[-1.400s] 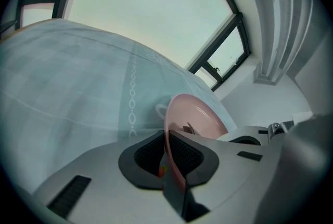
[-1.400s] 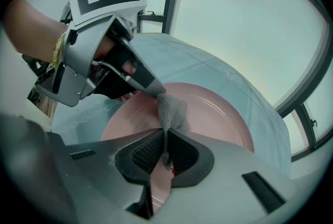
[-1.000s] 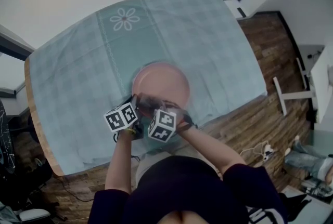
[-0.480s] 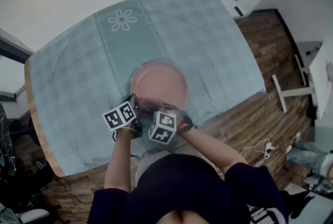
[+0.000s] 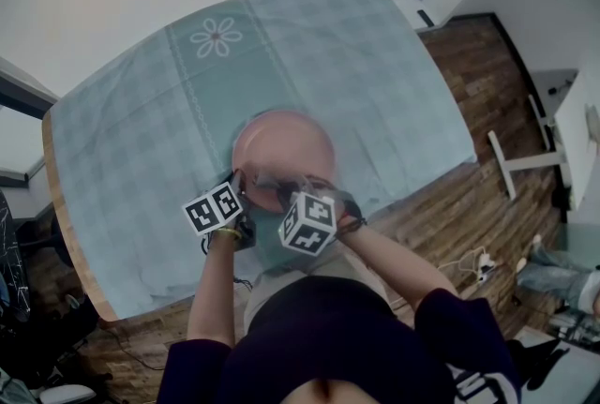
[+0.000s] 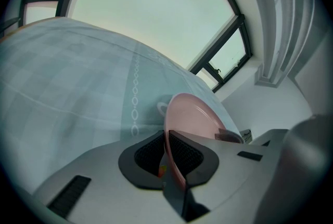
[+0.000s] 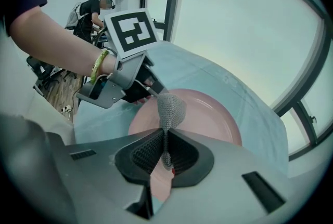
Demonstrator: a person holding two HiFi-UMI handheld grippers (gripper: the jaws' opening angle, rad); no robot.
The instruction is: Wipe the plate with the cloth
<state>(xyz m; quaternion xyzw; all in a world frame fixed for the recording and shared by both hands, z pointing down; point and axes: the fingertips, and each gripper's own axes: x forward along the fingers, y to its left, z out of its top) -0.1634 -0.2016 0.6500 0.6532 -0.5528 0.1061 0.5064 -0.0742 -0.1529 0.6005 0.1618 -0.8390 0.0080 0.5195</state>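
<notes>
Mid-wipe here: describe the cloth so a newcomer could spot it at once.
Start from the table's pale blue checked tablecloth; near the person's edge is a round pink plate. Over the plate's near side, the right claw pinches a small grey cloth. It is the only grey, mesh-knit thing there, bunched into a wad, unlike the smooth plate and spread tablecloth.

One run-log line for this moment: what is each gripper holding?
left gripper: shut on plate rim | right gripper: shut on cloth | cloth over plate, contact unclear
</notes>
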